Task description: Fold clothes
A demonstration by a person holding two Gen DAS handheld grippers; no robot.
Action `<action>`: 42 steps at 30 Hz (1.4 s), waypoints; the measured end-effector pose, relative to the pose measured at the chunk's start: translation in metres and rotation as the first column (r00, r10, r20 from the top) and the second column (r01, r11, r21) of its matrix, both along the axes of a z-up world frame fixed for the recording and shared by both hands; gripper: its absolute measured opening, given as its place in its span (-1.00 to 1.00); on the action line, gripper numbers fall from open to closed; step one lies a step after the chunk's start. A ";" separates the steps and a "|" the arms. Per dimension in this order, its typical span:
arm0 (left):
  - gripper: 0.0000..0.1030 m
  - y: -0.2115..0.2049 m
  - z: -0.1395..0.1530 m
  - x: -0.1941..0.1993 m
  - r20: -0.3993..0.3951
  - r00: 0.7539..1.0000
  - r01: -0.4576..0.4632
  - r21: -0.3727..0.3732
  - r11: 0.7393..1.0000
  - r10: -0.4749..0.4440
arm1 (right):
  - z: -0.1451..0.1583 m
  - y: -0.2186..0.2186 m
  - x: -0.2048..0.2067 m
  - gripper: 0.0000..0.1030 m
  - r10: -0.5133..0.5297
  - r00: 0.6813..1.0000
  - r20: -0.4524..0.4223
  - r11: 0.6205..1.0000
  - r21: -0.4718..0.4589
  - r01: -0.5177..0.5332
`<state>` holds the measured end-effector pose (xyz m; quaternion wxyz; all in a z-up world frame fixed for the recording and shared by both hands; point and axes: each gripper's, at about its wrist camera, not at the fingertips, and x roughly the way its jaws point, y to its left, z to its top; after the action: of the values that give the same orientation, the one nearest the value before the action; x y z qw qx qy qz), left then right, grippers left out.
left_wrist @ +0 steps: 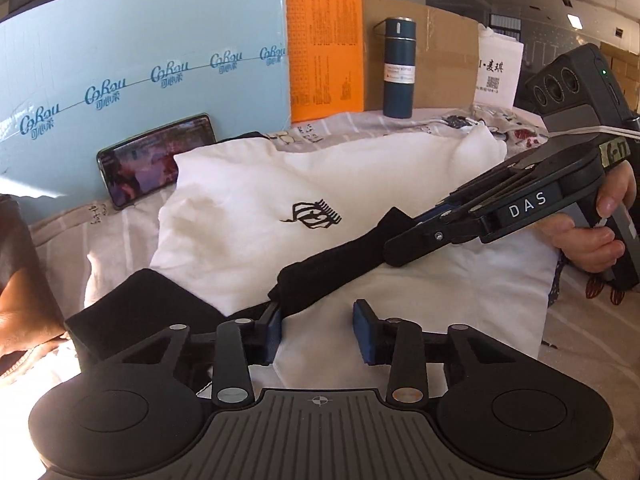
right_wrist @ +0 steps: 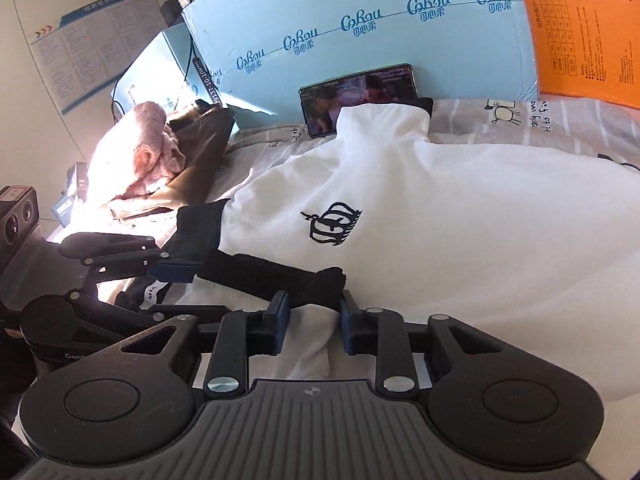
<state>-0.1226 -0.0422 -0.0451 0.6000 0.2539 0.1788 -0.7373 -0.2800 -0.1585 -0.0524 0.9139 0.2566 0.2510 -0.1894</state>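
lying flat, white sweatshirt [right_wrist: 420,208], collar [right_wrist: 384,120] toward the phone [right_wrist: 356,96]

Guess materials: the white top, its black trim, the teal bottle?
White top: soft matte knit, likely cotton fleece; it drapes in rounded folds. Black trim: looks like stretchy ribbed knit, matte, though too dark to see ribs. Teal bottle: smooth satin-coated metal, probably steel, with a loop handle.
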 end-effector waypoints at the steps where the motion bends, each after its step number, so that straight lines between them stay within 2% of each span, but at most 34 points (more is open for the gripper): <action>1: -0.76 0.003 0.001 -0.001 0.001 1.000 0.013 -0.010 1.000 -0.013 | 0.000 0.002 -0.003 -0.68 -0.003 1.000 0.011 1.000 -0.004 0.003; 2: -0.84 0.008 0.005 -0.003 -0.001 1.000 0.020 -0.031 0.999 -0.020 | 0.001 0.003 -0.006 -0.71 -0.006 1.000 0.024 1.000 -0.007 0.007; 6: -0.84 0.035 0.023 -0.009 -0.019 0.999 0.043 -0.128 0.991 -0.045 | 0.017 0.022 -0.036 -0.76 0.006 0.987 0.161 1.000 0.009 -0.007; 8: -0.85 0.058 0.038 -0.014 -0.069 0.993 0.078 -0.218 0.973 -0.095 | 0.027 0.040 -0.050 -0.76 0.014 0.980 0.200 1.000 -0.029 -0.008; 11: -0.85 0.089 0.050 -0.022 -0.186 0.962 0.138 -0.298 0.945 -0.199 | 0.038 0.076 -0.081 -0.76 0.012 0.964 0.266 0.996 -0.084 0.010; 14: -0.85 0.117 0.048 -0.031 -0.221 0.918 0.240 -0.351 0.905 -0.329 | 0.040 0.111 -0.118 -0.76 -0.007 0.943 0.333 0.994 -0.101 0.044; 16: -0.85 0.129 0.040 -0.031 -0.283 0.878 0.285 -0.343 0.895 -0.387 | 0.037 0.131 -0.137 -0.76 -0.020 0.934 0.357 0.995 -0.082 0.052; 20: -0.85 0.139 0.016 -0.034 -0.384 0.801 0.377 -0.271 0.885 -0.459 | 0.026 0.164 -0.150 -0.76 -0.022 0.953 0.303 0.999 -0.037 0.035; 24: -0.83 0.140 -0.006 -0.048 -0.378 0.772 0.478 -0.184 0.859 -0.511 | 0.014 0.180 -0.150 -0.75 -0.033 0.977 0.211 0.999 0.034 0.026; 26: -0.76 0.140 -0.006 -0.044 -0.386 0.763 0.472 -0.213 0.855 -0.518 | 0.016 0.184 -0.149 -0.64 -0.042 0.983 0.180 0.999 0.032 0.036; 28: -0.56 0.141 -0.003 -0.033 -0.415 0.733 0.471 -0.264 0.842 -0.539 | 0.022 0.184 -0.149 -0.40 -0.054 0.983 0.173 0.998 0.035 0.048; 29: -0.45 0.142 0.000 -0.025 -0.429 0.721 0.456 -0.298 0.838 -0.545 | 0.026 0.182 -0.152 -0.02 -0.076 0.980 0.183 0.997 0.033 0.071; 30: -0.37 0.142 0.003 -0.020 -0.437 0.715 0.444 -0.319 0.838 -0.545 | 0.029 0.180 -0.157 0.23 -0.107 0.974 0.199 0.994 0.029 0.104; 32: 0.19 0.145 0.008 -0.009 -0.430 0.746 0.383 -0.348 0.856 -0.509 | 0.035 0.173 -0.168 0.28 -0.183 0.956 0.229 0.983 0.025 0.182; 34: 0.38 0.146 0.011 0.002 -0.427 0.779 0.312 -0.371 0.875 -0.459 | 0.036 0.162 -0.182 0.44 -0.302 0.922 0.245 0.953 0.041 0.301; 35: 0.41 0.144 0.012 0.009 -0.446 0.800 0.246 -0.367 0.897 -0.402 | 0.035 0.155 -0.190 0.46 -0.374 0.894 0.245 0.926 0.056 0.372; 37: 0.44 0.137 0.012 0.021 -0.475 0.842 0.093 -0.339 0.936 -0.256 | 0.030 0.144 -0.206 0.46 -0.520 0.819 0.244 0.853 0.097 0.513; 38: 0.45 0.132 0.010 0.025 -0.472 0.865 0.014 -0.316 0.949 -0.170 | 0.027 0.141 -0.216 0.46 -0.603 0.758 0.249 0.795 0.109 0.596; 39: 0.45 0.128 0.009 0.029 -0.468 0.880 -0.065 -0.293 0.954 -0.083 | 0.023 0.138 -0.225 0.46 -0.687 0.684 0.245 0.722 0.122 0.681; 40: 0.45 0.123 0.007 0.032 -0.466 0.885 -0.114 -0.271 0.956 -0.027 | 0.020 0.135 -0.234 0.46 -0.761 0.603 0.240 0.641 0.135 0.756; 42: 0.45 0.116 0.002 0.036 -0.466 0.884 -0.170 -0.238 0.956 0.041 | 0.014 0.129 -0.244 0.46 -0.847 0.485 0.216 0.518 0.139 0.844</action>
<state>-0.0866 0.0736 -0.0429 0.6098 -0.0212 0.2252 -0.7596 -0.5244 -0.0298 -0.0387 0.7252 0.3751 -0.0267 -0.5767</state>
